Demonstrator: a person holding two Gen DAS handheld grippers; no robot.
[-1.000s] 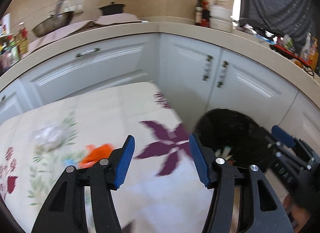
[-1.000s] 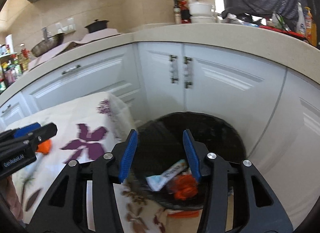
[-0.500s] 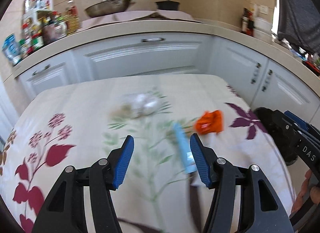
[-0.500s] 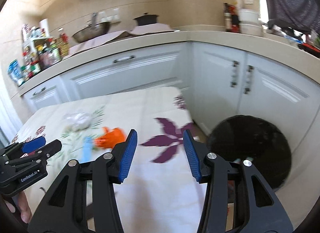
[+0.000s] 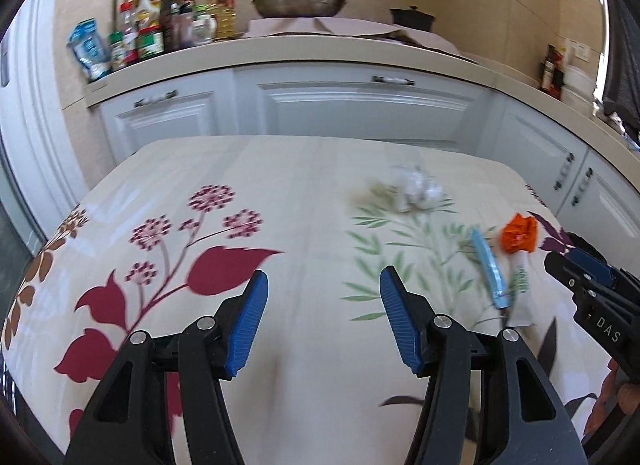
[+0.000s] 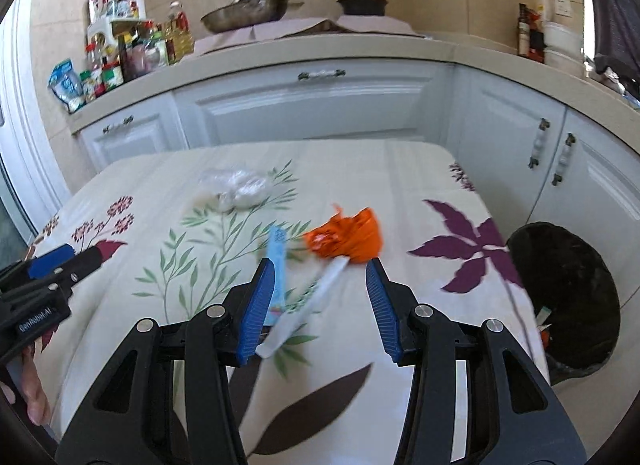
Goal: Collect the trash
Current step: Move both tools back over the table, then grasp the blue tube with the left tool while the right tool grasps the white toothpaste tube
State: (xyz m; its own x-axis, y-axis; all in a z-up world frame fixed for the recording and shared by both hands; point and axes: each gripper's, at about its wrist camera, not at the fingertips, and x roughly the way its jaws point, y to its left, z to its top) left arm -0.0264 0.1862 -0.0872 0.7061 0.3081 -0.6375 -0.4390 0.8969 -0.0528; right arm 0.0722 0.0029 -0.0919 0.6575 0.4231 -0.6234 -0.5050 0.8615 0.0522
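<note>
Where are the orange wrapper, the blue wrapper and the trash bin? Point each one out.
orange wrapper (image 6: 346, 239), right wrist view, middle of the crumpled foil.
blue wrapper (image 5: 488, 265), left wrist view, midway along the strip.
trash bin (image 6: 560, 265), right wrist view, black liner on the inner wall.
</note>
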